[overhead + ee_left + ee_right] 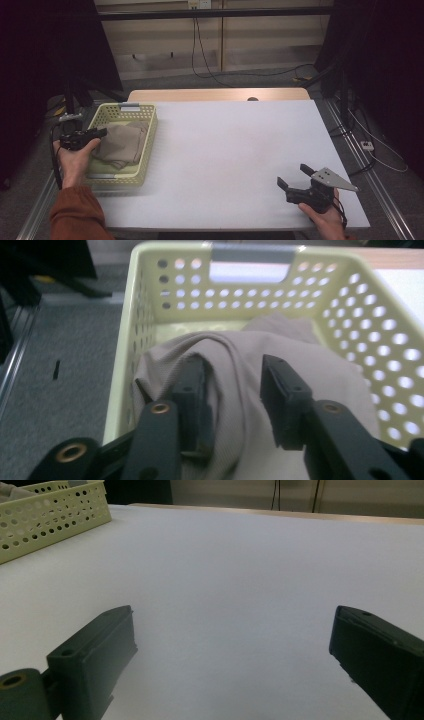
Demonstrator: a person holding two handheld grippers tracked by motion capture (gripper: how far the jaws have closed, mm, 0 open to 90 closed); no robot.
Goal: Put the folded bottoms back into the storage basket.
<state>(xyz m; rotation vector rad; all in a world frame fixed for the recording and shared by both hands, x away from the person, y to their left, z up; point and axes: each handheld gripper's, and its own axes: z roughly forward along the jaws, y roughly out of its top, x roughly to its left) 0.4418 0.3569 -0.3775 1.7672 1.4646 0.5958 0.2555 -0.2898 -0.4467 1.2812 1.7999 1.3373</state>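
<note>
A pale yellow perforated basket (pixel 149 145) stands at the table's left edge, and a beige cloth (pixel 125 142) lies crumpled inside it. My left gripper (pixel 102 132) reaches over the basket's left rim. In the left gripper view the basket (pixel 165 250) surrounds the cloth (pixel 305 360), and my left gripper (pixel 232 370) stands open with a raised fold of cloth between its jaws. My right gripper (pixel 292 175) rests near the front right of the white table (pixel 225 145). It is wide open (pixel 232 625) with only bare table between its fingers.
The basket (pixel 55 515) sits at the far left in the right gripper view. Cables run along the floor behind the table and off its right side (pixel 370 145). A wooden strip (pixel 215 95) borders the table's far edge.
</note>
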